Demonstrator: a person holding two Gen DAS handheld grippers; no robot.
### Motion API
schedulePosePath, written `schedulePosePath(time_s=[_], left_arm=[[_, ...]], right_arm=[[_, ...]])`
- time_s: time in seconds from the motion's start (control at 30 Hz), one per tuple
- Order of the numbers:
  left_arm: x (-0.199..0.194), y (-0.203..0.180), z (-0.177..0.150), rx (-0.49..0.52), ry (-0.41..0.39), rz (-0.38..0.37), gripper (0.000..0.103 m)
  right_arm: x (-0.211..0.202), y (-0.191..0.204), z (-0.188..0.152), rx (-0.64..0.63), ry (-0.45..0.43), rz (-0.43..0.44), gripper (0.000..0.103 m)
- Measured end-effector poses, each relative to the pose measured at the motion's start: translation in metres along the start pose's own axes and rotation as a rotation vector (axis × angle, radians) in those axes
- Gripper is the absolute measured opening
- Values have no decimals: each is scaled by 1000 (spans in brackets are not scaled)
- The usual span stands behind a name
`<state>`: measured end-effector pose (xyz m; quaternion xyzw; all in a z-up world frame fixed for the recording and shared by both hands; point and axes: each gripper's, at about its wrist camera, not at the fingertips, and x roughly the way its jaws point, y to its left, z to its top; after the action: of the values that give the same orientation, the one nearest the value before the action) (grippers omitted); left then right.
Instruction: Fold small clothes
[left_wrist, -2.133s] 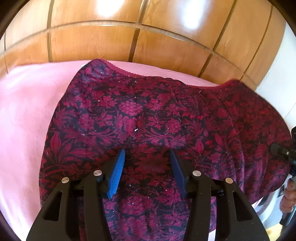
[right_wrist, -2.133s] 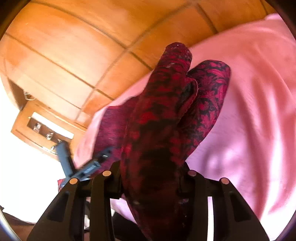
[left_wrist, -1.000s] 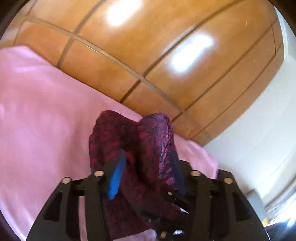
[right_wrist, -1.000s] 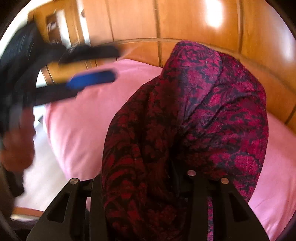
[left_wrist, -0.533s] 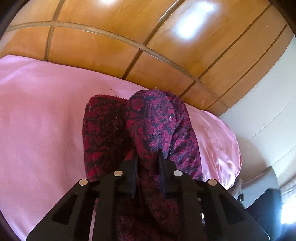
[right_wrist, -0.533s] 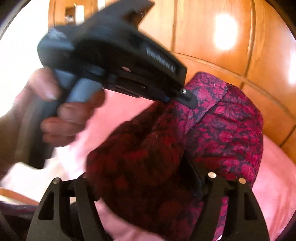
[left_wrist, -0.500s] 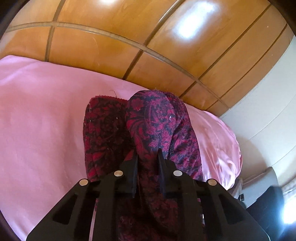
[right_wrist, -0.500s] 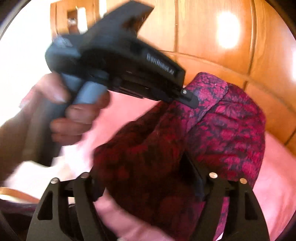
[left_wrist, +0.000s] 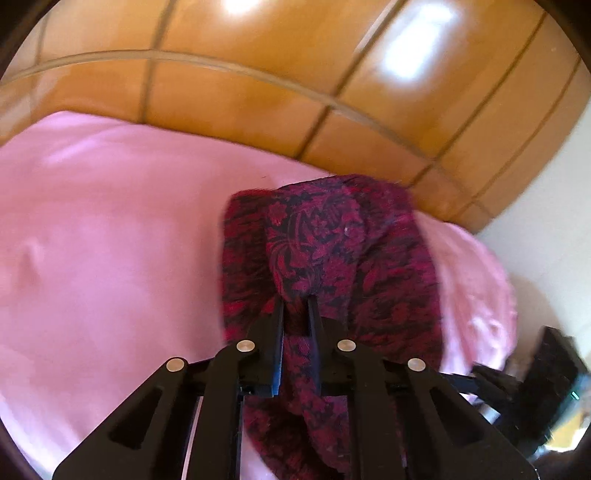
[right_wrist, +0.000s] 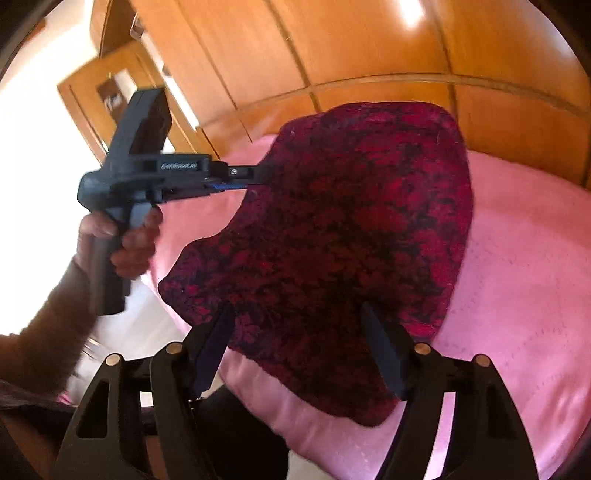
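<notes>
A dark red flowered garment (left_wrist: 332, 251) is bunched up over the pink bed cover (left_wrist: 110, 240). My left gripper (left_wrist: 295, 301) pinches a fold of it, and its jaws are closing narrowly on the cloth. In the right wrist view the garment (right_wrist: 351, 229) hangs from the left gripper (right_wrist: 258, 173), which a hand (right_wrist: 125, 240) holds at the left. Its lower part drapes onto the cover. My right gripper (right_wrist: 297, 310) has wide jaws that are closing a little. The cloth lies between and beyond them, and the pads do not press on it.
Glossy wooden panels (left_wrist: 258, 92) rise behind the bed. A wooden cabinet (right_wrist: 110, 96) stands at the left in the right wrist view. The pink cover (right_wrist: 517, 277) stretches to the right, and its near edge drops off below the garment.
The left gripper shut on a fold of the garment. The right gripper, which held the garment, let go, opened wide and drew back. The cloth now hangs from the left gripper.
</notes>
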<state>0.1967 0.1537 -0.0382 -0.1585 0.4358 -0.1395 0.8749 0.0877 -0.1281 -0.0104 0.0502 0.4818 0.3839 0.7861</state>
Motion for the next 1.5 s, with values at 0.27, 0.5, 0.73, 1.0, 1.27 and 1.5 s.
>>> schedulePosePath(time_s=[0.27, 0.5, 0.73, 1.0, 1.27, 1.5], left_arm=[[17, -5, -25, 32, -29, 206, 11], [21, -13, -20, 58, -61, 238, 11], [21, -14, -23, 66, -71, 253, 11], [38, -19, -34, 112, -58, 334, 11], [27, -12, -43, 14, -94, 336, 10], [3, -28, -53, 21, -151, 384, 10]], right_arm=[[35, 13, 5, -118, 72, -106, 76], [-5, -31, 57, 62, -5, 87, 73], [38, -71, 139, 156, -21, -22, 56], [85, -77, 165, 137, 100, -156, 54], [120, -58, 145, 25, 116, -282, 58], [82, -58, 131, 32, -7, -204, 89]])
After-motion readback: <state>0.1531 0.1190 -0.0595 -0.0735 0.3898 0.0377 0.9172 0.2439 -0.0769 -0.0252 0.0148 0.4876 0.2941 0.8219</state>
